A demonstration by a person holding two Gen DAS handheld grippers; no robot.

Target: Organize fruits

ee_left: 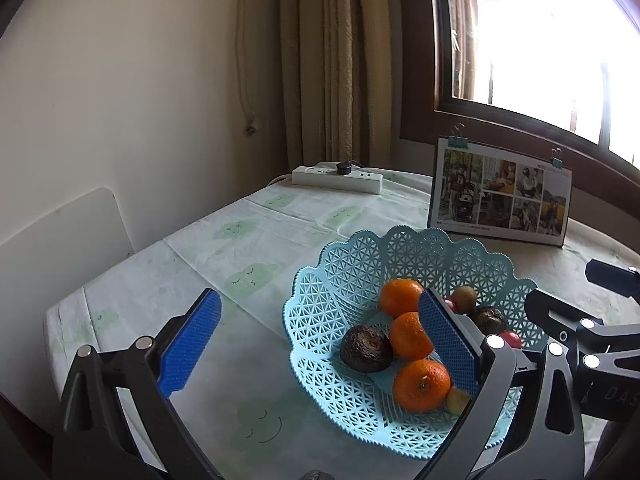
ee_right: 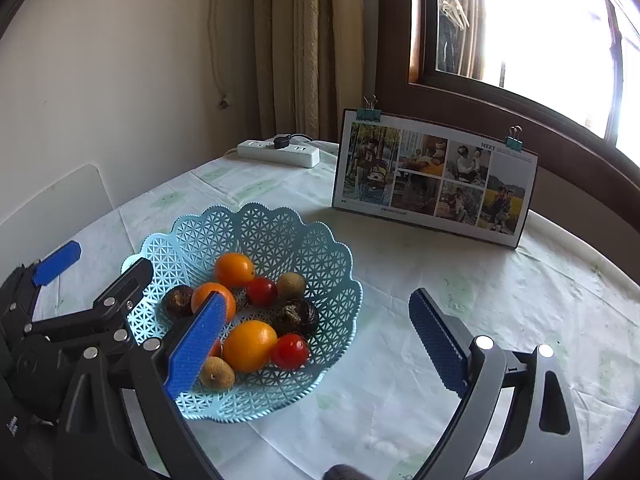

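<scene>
A pale blue lattice basket sits on the clothed table, holding oranges, cherry tomatoes and dark, wrinkled fruits. Both the left gripper and the right gripper hover with jaws spread wide, holding nothing. The tomatoes look soft and slippery; oranges seem firmer, best pinched gently across the middle.

This is a home, likely a dining corner. A table under a cloud-print cloth stands by a curtain and a wood-framed window. On it sit a family photo board, a power strip and a fruit basket.
</scene>
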